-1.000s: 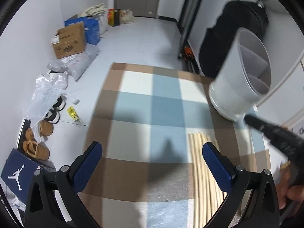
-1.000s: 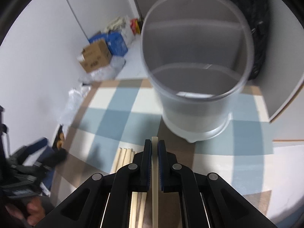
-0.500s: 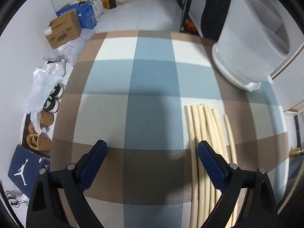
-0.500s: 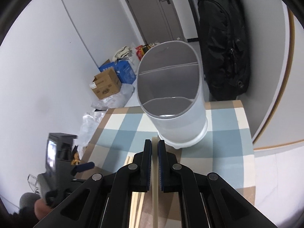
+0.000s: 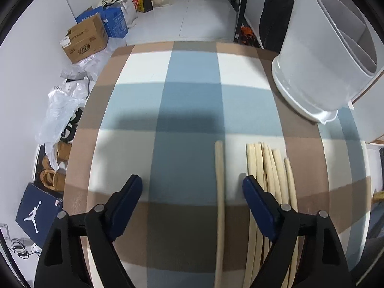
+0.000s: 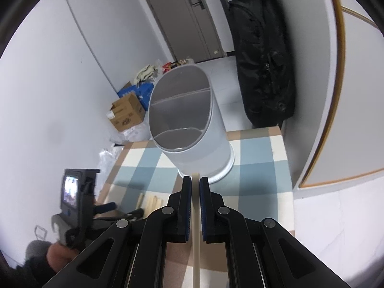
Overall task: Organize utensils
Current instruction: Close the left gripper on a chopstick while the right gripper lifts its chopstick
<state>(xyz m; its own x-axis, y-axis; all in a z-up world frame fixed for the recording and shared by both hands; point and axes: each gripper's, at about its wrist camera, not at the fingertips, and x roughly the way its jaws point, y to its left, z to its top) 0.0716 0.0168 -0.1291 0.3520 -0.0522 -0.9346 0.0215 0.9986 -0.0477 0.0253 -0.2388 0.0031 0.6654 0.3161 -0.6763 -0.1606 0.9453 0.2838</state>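
Now right tool (image 6: pixel 195 187) clamped on one chopstick (image 6: pixel 196 218), aimed at holder (image 6: pixel 189 129) at twelve o'clock; left tool (image 5: pixel 192 187), narrowing but ungripped, straddling lone stick (image 5: pixel 220 192) for pickup.

Seven chopsticks (image 5: pixel 219 192), one holder (image 6: pixel 189 129), two tools (image 5: pixel 192 192).

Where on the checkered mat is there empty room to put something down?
The checkered mat is bare on its whole left half and far end, from the lone chopstick outward. It is crowded on the right: the chopstick bundle and white holder.
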